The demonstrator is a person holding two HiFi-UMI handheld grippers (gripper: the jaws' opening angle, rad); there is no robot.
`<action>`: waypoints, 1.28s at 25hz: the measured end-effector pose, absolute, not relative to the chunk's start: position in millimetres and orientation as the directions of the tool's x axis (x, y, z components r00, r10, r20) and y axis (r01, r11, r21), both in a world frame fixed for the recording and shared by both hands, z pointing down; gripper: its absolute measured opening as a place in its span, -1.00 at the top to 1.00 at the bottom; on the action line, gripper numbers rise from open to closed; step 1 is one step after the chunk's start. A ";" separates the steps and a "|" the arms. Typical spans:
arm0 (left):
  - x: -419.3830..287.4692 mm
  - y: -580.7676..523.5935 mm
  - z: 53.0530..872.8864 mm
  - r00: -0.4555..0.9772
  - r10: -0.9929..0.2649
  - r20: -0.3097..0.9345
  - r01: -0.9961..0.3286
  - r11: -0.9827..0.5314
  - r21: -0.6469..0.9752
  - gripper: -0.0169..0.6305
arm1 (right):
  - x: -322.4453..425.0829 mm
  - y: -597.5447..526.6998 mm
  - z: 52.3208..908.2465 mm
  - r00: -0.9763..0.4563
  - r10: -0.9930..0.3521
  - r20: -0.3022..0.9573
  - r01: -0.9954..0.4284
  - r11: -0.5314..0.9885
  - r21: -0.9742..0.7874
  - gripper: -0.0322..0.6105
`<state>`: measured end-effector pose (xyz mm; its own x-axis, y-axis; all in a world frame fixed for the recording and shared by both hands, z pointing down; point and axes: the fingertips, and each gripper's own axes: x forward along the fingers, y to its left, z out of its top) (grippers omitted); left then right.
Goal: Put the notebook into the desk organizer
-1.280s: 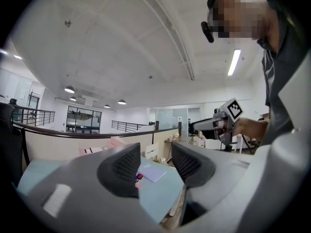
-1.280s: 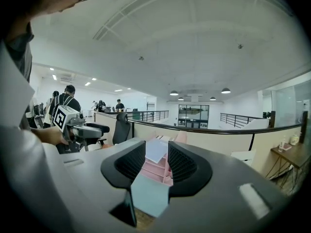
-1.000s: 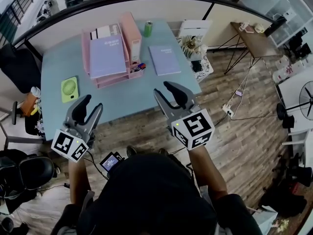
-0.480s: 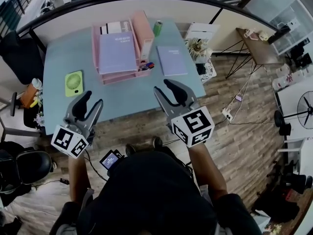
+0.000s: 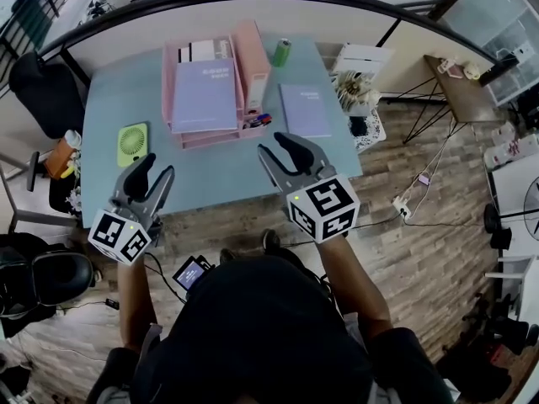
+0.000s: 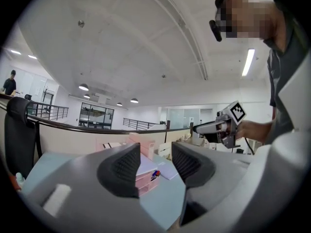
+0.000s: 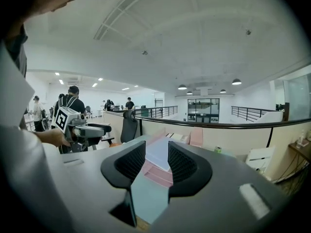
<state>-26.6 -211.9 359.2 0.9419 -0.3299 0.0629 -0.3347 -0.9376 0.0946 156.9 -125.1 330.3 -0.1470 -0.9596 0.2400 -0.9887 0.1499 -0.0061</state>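
Both grippers have hardly moved in the last second. The right gripper (image 5: 274, 146) has drifted a touch left, and the head view has shifted so the desk sits slightly further right in frame. Its jaws are partly apart with nothing between them, only desk showing through the gap. The left gripper (image 5: 156, 170) is the same: jaws partly apart, empty. Both hover over the near edge of the table (image 5: 210, 168), left one by the near-left corner, right one right of centre, well apart. The notebook (image 5: 306, 110) lies flat beyond the right gripper, untouched, near the pink organizer (image 5: 255, 61) on its right side, with bare table between. A lavender book (image 5: 205, 96) lies on the organizer's tray, with pens (image 5: 259, 120) at its front right. Green fan (image 5: 132, 140) lies flat to the left of the organizer, green can (image 5: 281, 52) upright at the far edge.
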 end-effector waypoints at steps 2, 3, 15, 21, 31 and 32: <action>-21.1 -217.8 362.8 0.934 -0.349 0.078 -0.355 -0.930 0.099 0.28 | 164.1 -132.1 334.1 -0.164 -0.957 0.241 -0.986 0.165 -0.016 0.51; -17.4 -220.5 363.8 0.930 -0.357 0.083 -0.364 -0.926 0.103 0.28 | 168.3 -135.0 336.0 -0.171 -0.955 0.242 -0.985 0.171 -0.021 0.51; 25.0 -273.4 405.2 0.898 -0.420 0.130 -0.438 -0.881 0.177 0.28 | 202.0 -188.4 389.0 -0.240 -0.926 0.292 -0.968 0.205 -0.147 0.51; 24.5 -309.2 447.4 0.839 -0.494 0.227 -0.538 -0.814 0.220 0.27 | 198.3 -221.3 427.2 -0.288 -0.904 0.315 -0.938 0.200 -0.284 0.51; 27.2 -343.1 496.6 0.783 -0.537 0.313 -0.617 -0.731 0.290 0.22 | 202.9 -259.0 481.1 -0.311 -0.884 0.349 -0.882 0.132 -0.452 0.42; 28.1 -344.7 499.0 0.782 -0.538 0.314 -0.619 -0.725 0.301 0.21 | 203.3 -261.2 484.8 -0.313 -0.884 0.348 -0.875 0.125 -0.469 0.41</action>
<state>28.1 -344.7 499.0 0.7825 -0.5375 0.3143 -0.6191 -0.7253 0.3011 203.3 -261.2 484.8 -0.3126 -0.8837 0.3484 -0.8746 0.1246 -0.4685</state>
